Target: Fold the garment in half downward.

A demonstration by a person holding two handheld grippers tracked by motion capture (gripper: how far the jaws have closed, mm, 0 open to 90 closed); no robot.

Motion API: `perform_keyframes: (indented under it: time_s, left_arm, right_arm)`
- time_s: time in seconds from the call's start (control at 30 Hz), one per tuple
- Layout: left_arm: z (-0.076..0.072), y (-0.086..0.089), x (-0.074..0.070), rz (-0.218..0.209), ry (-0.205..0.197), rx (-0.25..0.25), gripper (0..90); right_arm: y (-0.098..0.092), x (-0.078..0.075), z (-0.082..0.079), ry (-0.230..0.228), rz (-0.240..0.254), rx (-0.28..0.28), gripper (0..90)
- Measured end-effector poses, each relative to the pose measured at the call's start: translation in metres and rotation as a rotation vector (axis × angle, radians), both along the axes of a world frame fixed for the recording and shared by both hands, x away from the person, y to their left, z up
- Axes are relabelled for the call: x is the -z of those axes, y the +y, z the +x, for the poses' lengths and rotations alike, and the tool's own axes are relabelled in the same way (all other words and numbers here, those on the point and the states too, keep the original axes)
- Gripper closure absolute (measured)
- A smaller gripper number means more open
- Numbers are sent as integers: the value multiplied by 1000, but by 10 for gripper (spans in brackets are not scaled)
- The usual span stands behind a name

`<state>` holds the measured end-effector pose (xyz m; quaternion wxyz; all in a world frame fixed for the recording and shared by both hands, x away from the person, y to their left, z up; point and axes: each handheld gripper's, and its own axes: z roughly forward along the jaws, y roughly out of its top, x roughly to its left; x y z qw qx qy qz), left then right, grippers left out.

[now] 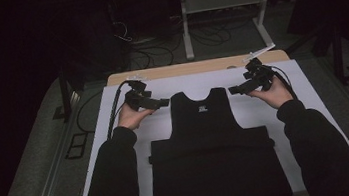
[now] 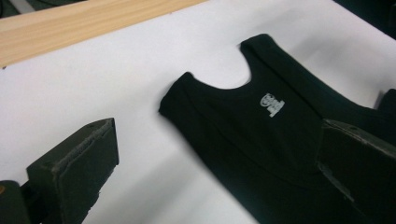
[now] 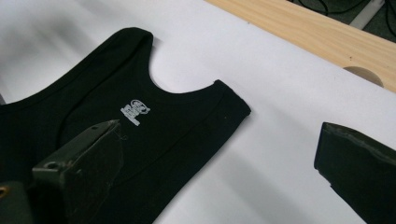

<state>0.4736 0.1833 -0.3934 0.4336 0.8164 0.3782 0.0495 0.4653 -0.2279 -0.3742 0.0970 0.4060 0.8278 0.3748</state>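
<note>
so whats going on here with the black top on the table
A person holds a gripper in each hand over a black tank top laid flat on a white sheet. The left gripper and right gripper hover, jaws open, beside the top's two shoulder straps, one on each side. Neither touches the fabric yet. The bottom part looks folded up already.

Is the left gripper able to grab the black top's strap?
Probably yes: the left gripper is open beside the black top, with bare white sheet before the nearest strap.
</note>
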Motion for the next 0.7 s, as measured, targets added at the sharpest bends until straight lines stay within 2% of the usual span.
perform_keyframes:
  time_s: [0.23, 0.4, 0.7]
  left_arm:
    - [6, 2, 7, -26, 8, -33, 0]
    - [9, 0, 14, -24, 18, -35, 0]
    - [16, -8, 29, -32, 32, -51, 0]
  right_arm:
    - [5, 10, 5, 12, -20, -9, 26]
    - [9, 16, 10, 17, -27, -4, 30]
    - [11, 31, 21, 37, -8, 12, 67]
